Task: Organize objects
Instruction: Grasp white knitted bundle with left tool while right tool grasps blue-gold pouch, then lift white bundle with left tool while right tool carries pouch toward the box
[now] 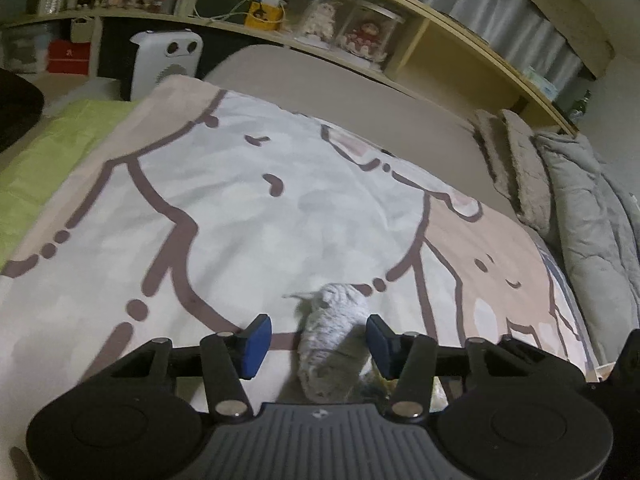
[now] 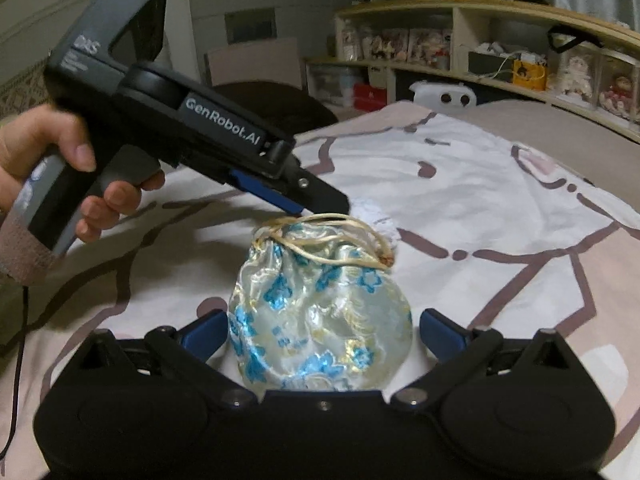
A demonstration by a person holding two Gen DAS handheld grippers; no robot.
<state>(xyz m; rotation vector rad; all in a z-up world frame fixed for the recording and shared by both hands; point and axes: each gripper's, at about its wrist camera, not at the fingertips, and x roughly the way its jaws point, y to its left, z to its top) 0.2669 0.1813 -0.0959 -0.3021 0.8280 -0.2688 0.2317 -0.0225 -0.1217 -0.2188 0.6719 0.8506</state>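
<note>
A shiny white drawstring pouch [image 2: 320,320] with blue flowers and a tan cord stands on the bed between the wide-open blue fingers of my right gripper [image 2: 322,332]; the pads stand just clear of its sides. My left gripper [image 2: 320,204] hovers over the pouch's mouth in the right wrist view. In the left wrist view its jaws [image 1: 318,340] are open around a fuzzy white-grey cloth item [image 1: 332,332], the right pad close to it, the left pad apart. The pouch's edge [image 1: 372,384] peeks out below.
The bed carries a cartoon-print blanket [image 1: 280,208], a green cover [image 1: 48,160] at left, and grey pillows and a quilt [image 1: 580,208] at right. A wooden shelf [image 1: 420,40] with dolls and boxes runs behind. A white fan heater [image 1: 168,60] stands by it.
</note>
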